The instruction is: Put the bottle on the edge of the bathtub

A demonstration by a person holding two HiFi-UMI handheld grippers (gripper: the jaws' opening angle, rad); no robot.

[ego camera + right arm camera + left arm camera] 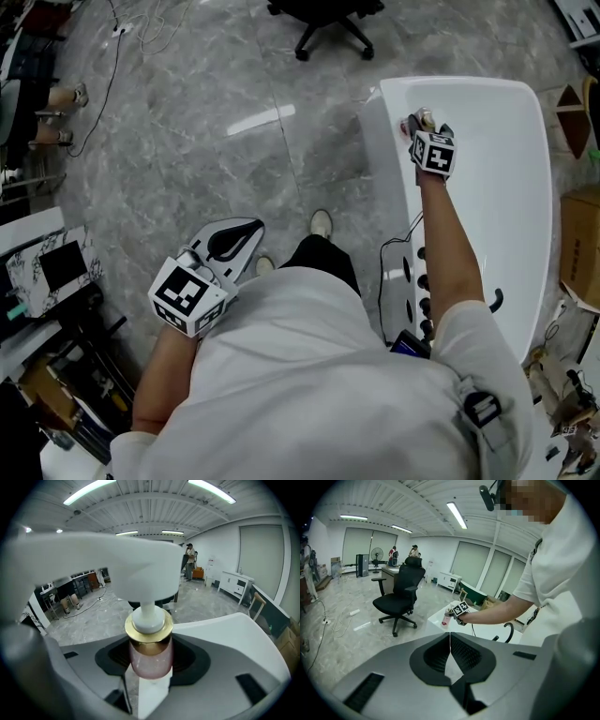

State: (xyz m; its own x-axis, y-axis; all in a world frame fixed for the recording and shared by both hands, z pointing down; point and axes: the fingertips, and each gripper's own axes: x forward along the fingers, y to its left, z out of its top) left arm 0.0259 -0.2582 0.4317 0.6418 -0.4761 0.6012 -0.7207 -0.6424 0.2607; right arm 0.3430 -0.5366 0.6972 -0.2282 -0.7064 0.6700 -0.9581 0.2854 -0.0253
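Our right tool [150, 654] is clenched on the bottle [150, 662], its dark ribbed pads pressing the rounded body from either side just under the collar. The bottle is a translucent pink cylinder with a shiny gold ring at the neck and a broad, smooth white pump head that fills the top of the right gripper view. In the head view our right arm reaches straight out toward the upper right of the frame, forearm bare below a white short sleeve, so the bottle [413, 122] sits in the tool [422, 122] at the near corner of the bathtub [375, 141]; we cannot tell whether its base touches the rim. The bathtub is glossy white with softly curved walls. Our left arm is bent and held low at the lower left of the frame, and the left tool [230, 242] is closed on nothing, its matte grey jaws meeting in a thin line [450, 641]. Beyond lies a polished grey marble-patterned floor [206, 122] and a black office chair [397, 599] on castors.
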